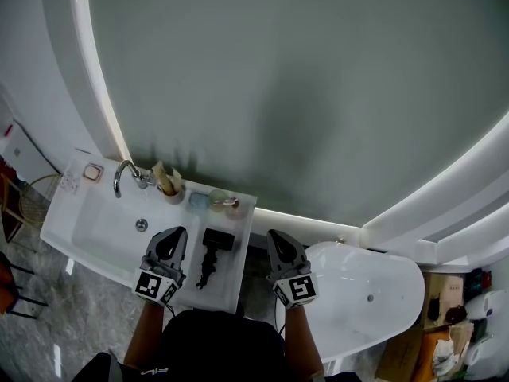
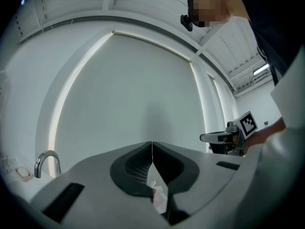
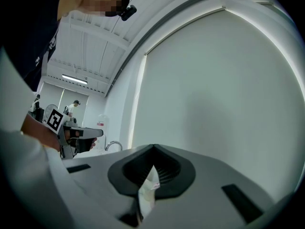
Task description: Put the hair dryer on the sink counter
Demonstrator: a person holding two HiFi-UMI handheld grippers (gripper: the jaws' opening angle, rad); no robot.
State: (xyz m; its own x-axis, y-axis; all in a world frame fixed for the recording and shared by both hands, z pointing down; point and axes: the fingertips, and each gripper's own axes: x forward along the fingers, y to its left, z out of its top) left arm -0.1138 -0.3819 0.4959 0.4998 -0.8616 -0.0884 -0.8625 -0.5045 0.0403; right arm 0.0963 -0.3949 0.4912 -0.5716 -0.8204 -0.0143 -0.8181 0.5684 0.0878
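Note:
The black hair dryer [image 1: 213, 255] lies on the white sink counter [image 1: 236, 281], to the right of the basin, with its cord bunched by the handle. My left gripper [image 1: 172, 235] hovers just left of it and my right gripper [image 1: 277, 235] just right of the counter edge. Neither touches the dryer. In the left gripper view the left gripper [image 2: 152, 149] has its jaws pressed together with nothing between them. In the right gripper view the right gripper [image 3: 153, 149] is likewise shut and empty. Each gripper view shows the other gripper off to the side, right gripper [image 2: 224, 137] and left gripper [image 3: 88, 133].
A chrome faucet [image 1: 123, 173] stands behind the basin [image 1: 111, 225], with a soap dish [image 1: 93, 172] to its left. Cups [image 1: 172, 188] and small jars [image 1: 227, 204] line the back of the counter. A large arched mirror fills the wall. A white oval fixture [image 1: 370, 293] sits at the right.

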